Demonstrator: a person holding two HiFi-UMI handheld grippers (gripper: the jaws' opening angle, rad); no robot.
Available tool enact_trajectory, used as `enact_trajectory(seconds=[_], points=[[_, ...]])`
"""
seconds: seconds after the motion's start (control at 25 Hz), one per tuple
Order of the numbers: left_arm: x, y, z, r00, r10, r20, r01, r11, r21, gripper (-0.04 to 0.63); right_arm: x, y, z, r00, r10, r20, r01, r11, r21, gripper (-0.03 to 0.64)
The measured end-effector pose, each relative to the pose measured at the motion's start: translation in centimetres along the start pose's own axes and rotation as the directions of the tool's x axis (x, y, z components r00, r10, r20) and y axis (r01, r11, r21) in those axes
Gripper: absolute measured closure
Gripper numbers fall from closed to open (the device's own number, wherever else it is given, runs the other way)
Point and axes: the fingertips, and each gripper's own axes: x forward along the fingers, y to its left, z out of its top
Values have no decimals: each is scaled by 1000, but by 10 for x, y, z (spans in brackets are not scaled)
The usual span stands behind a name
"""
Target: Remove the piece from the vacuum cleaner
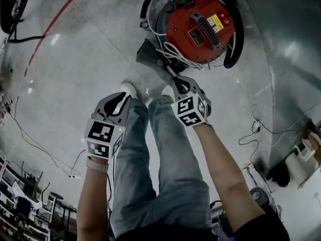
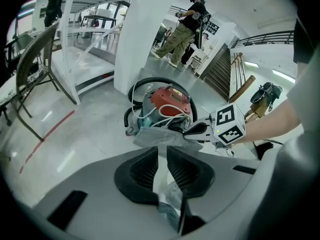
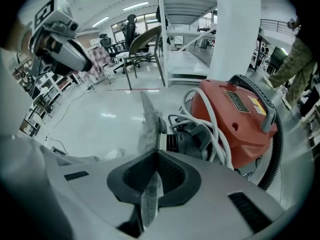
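Head view: red vacuum cleaner (image 1: 200,29) on floor at 1 o'clock, grey piece (image 1: 149,58) at its 8 o'clock.
Left gripper view: left gripper (image 2: 161,154) fingers narrowly apart, empty.
Right gripper view: right gripper (image 3: 154,154) fingers clamp the piece; it looks still attached, removal pending.

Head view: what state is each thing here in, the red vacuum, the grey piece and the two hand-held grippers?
Red vacuum cleaner: upright on the floor, white cord looped over it, black hose curled round it.
Grey piece: apparently still joined to the vacuum's inlet, clamped at its near end.
Right gripper: shut on the grey piece.
Left gripper: jaws slightly apart, holding nothing.
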Motion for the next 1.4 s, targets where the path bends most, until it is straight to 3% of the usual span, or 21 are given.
enact_trajectory(seconds=[0.36,0.56,0.76,0.84,0.92,1.0,1.16,1.24,1.28,1.4], points=[[0,-1,-6,1000,-3,-11,3,1000,-5,537,2,3,3,999,-10,-44,7,997,-72,575],[0,-1,-3,1000,-7,-1,7,1000,-2,537,3,3,0,997,-24,-67,10,981,-193,575],[-2,0,-4,1000,-6,0,6,1000,-6,537,4,1,6,994,-59,-91,26,943,-333,575],[-3,0,-7,1000,-5,-2,5,1000,-11,537,4,1,5,997,-23,-79,4,973,-232,575],[-4,1,-9,1000,-5,-4,5,1000,-15,537,3,2,4,998,33,-45,-33,999,-4,575],[-5,1,-12,1000,-5,-6,5,1000,-16,537,4,1,1,998,58,-5,-56,978,202,575],[-9,3,-15,1000,-5,-4,5,1000,-15,537,5,0,-1,998,62,30,-69,913,403,574],[-10,4,-16,1000,-2,-3,2,1000,-18,537,5,1,1,998,52,35,-62,903,424,574],[-10,5,-17,1000,-2,-3,2,1000,-19,537,5,2,3,999,39,27,-47,921,387,574],[-11,5,-20,1000,-3,-4,3,1000,-24,537,3,9,11,1000,-2,-14,4,987,162,574]])
